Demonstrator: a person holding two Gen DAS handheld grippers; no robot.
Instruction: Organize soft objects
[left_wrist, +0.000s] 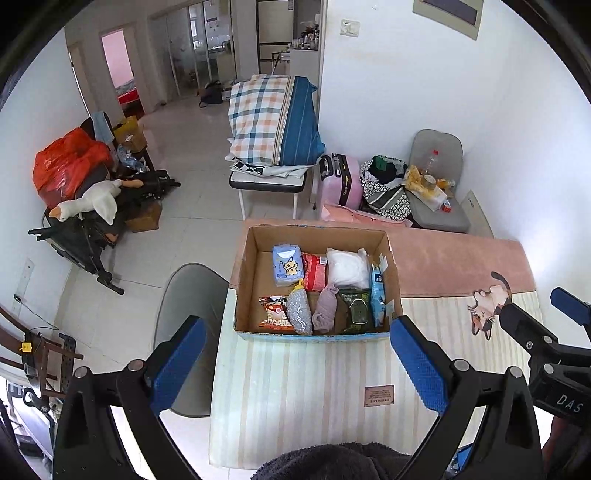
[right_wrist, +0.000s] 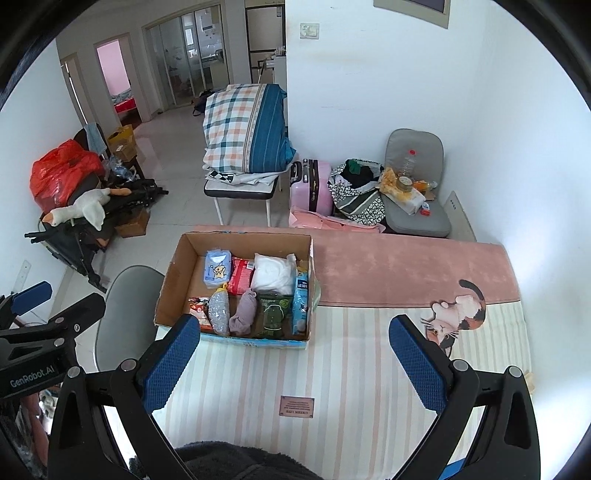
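An open cardboard box (left_wrist: 392, 266) stands on a striped mat (left_wrist: 317, 387). It holds several soft items: a blue tissue pack (left_wrist: 287, 265), a red pack (left_wrist: 314, 271), a white bag (left_wrist: 348, 267), a purple cloth roll (left_wrist: 325, 309), a grey mesh pouch (left_wrist: 299, 312), a snack bag (left_wrist: 272, 313), a green pack (left_wrist: 355, 311) and a blue packet (left_wrist: 377, 297). My left gripper (left_wrist: 295, 363) is open and empty, held above the mat in front of the box. My right gripper (right_wrist: 295, 363) is open and empty, right of the box (right_wrist: 170, 280).
A pink rug strip (right_wrist: 406, 273) and a cat picture (right_wrist: 456, 317) lie right of the box. A grey chair (left_wrist: 188, 295) stands left of the mat. Behind are a bedding-laden bench (left_wrist: 273, 125), a pink suitcase (left_wrist: 341, 181) and a cluttered grey chair (left_wrist: 436, 177).
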